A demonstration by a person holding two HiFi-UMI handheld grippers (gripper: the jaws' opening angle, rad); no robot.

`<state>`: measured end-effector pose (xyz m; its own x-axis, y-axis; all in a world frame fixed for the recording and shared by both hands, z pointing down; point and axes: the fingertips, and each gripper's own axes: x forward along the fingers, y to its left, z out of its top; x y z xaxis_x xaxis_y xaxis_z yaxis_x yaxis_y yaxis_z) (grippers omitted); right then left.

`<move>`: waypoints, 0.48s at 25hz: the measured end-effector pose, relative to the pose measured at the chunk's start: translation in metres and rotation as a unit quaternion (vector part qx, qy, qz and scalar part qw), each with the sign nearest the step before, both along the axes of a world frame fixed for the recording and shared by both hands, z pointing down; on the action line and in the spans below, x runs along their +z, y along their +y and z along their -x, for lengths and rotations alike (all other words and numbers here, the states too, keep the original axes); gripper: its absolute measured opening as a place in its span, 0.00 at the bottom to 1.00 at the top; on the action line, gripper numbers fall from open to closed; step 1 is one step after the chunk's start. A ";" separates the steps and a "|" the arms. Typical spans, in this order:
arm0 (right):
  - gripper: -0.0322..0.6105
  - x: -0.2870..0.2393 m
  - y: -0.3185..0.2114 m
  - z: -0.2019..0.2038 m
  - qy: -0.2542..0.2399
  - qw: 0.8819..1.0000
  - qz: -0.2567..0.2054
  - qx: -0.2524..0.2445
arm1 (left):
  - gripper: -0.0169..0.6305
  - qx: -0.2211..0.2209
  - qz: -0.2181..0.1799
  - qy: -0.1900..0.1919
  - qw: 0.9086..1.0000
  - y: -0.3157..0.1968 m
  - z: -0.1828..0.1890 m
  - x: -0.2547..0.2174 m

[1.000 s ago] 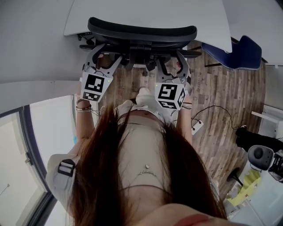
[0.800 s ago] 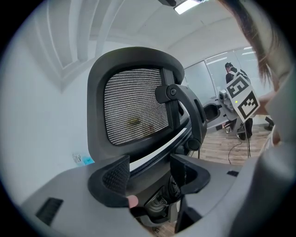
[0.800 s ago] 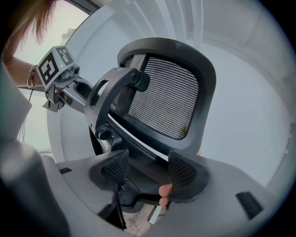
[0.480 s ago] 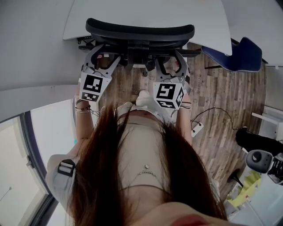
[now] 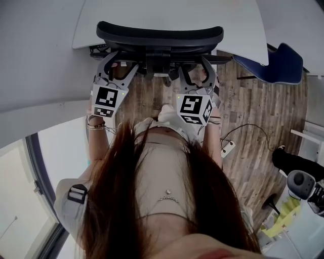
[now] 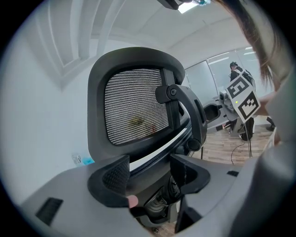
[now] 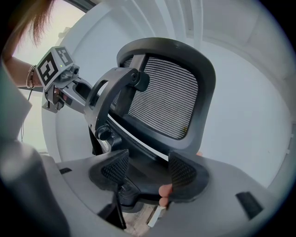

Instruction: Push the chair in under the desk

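The left tongs point(image 5: 120, 63) and right tongs point(image 5: 196, 71) are held open at the chair point(image 5: 159, 35) back, by the surface point(image 5: 167, 12).

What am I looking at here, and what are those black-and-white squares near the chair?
No robot here: a person holds a two-jaw gripper in each hand. The head view comes from a camera on their head, looking down past their hair. The patterned cubes belong to the left gripper and right gripper. The other two pictures come from cameras riding on those grippers. Both grippers are open, jaws apart around the lower back of a black office chair, which stands at a white desk. Nothing is clamped. A blue chair stands to the right.
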<state>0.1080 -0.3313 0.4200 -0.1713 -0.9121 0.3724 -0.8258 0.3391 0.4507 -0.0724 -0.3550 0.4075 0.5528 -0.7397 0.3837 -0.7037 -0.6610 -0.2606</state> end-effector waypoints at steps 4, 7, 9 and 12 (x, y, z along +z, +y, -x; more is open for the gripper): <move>0.47 -0.001 -0.005 -0.002 -0.001 1.000 -0.001 0.000 | 0.43 0.000 0.001 0.000 1.000 -0.004 -0.002 -0.001; 0.47 -0.002 -0.010 -0.002 -0.002 1.000 -0.001 -0.002 | 0.43 -0.002 0.001 0.000 1.000 -0.009 -0.002 -0.002; 0.47 -0.002 -0.011 -0.001 -0.003 1.000 -0.002 -0.004 | 0.43 -0.005 0.001 0.000 1.000 -0.010 -0.001 -0.003; 0.47 -0.004 -0.013 0.000 -0.002 1.000 -0.003 -0.006 | 0.43 -0.007 0.002 0.000 1.000 -0.011 0.001 -0.004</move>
<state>0.1076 -0.3443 0.4161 -0.1840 -0.9120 0.3665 -0.8235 0.3466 0.4491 -0.0729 -0.3658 0.4036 0.5420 -0.7463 0.3864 -0.7136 -0.6515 -0.2574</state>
